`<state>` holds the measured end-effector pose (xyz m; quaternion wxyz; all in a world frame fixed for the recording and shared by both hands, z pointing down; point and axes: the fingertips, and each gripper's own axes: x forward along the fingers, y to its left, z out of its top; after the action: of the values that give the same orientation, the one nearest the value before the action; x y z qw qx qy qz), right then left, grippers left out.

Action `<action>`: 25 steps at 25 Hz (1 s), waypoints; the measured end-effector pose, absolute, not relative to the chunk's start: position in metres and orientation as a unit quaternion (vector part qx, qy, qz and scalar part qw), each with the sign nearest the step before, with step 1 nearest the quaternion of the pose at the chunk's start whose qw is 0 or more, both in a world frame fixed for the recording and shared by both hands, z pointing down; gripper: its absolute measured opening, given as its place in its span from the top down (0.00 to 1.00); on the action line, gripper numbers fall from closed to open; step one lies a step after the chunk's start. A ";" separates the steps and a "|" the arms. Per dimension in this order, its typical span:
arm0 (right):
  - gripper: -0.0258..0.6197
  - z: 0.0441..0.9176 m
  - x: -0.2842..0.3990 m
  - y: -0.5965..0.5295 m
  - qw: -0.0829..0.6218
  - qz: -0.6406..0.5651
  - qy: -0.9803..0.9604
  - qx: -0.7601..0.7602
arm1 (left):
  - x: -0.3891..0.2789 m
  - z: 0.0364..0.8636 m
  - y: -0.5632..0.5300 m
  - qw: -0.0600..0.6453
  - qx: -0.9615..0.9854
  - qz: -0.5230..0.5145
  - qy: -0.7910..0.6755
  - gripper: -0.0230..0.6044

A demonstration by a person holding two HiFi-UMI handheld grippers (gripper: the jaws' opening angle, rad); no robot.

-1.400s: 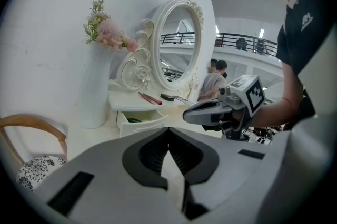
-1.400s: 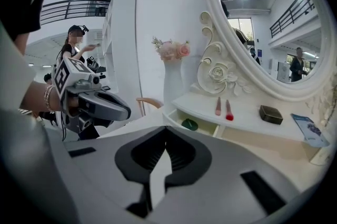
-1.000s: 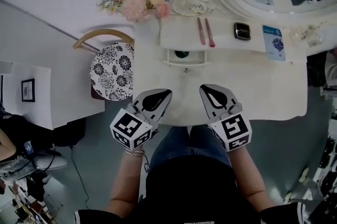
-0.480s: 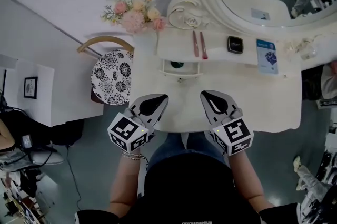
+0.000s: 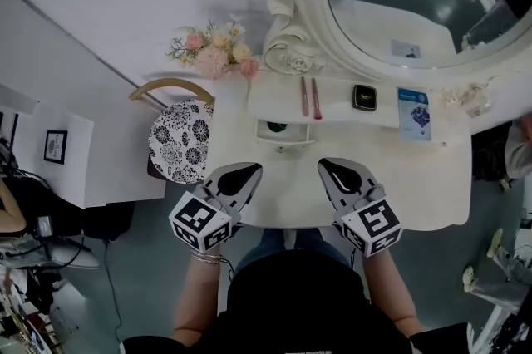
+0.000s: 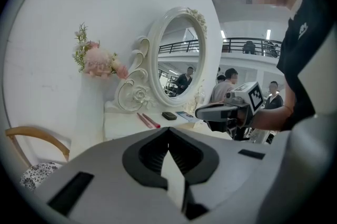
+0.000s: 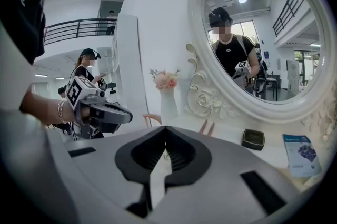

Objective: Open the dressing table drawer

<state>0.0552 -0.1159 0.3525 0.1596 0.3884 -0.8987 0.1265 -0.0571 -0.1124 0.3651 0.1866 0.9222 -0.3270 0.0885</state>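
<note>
The white tabletop (image 5: 399, 169) fills the middle of the head view, with the oval mirror (image 5: 399, 3) rising at its far side and a chair (image 5: 179, 140) with a flowered cushion tucked in at the left. Along the far edge runs a raised shelf (image 5: 337, 115), and the small drawer (image 5: 287, 134) sits under the left part of it, its knob (image 5: 287, 149) facing the near edge. From above its rim seems to stand a little way out from the shelf, with something dark showing inside, so it may already be partly open, though I cannot say how far. Neither tool has a hand in that now: the left gripper (image 5: 254, 168) and the right gripper (image 5: 325, 163) both hover over the near edge of the tabletop, well apart from the knob, one to each side of the drawer's line. Each gripper view shows its jaws clenched tip to tip with nothing between them. As I judge it, the reach, the grip on the knob and the pull toward the near side are all left to do — the jaws must first part.
</note>
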 end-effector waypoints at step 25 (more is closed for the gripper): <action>0.93 0.280 0.089 -0.128 0.097 0.085 -0.903 0.411 | -0.058 0.301 -0.133 0.130 0.928 0.057 -0.345 0.94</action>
<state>0.0893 -0.1280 0.2801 0.0967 0.4108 -0.9026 0.0850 -0.0585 -0.1330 0.3010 0.1300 0.9276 -0.3455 0.0570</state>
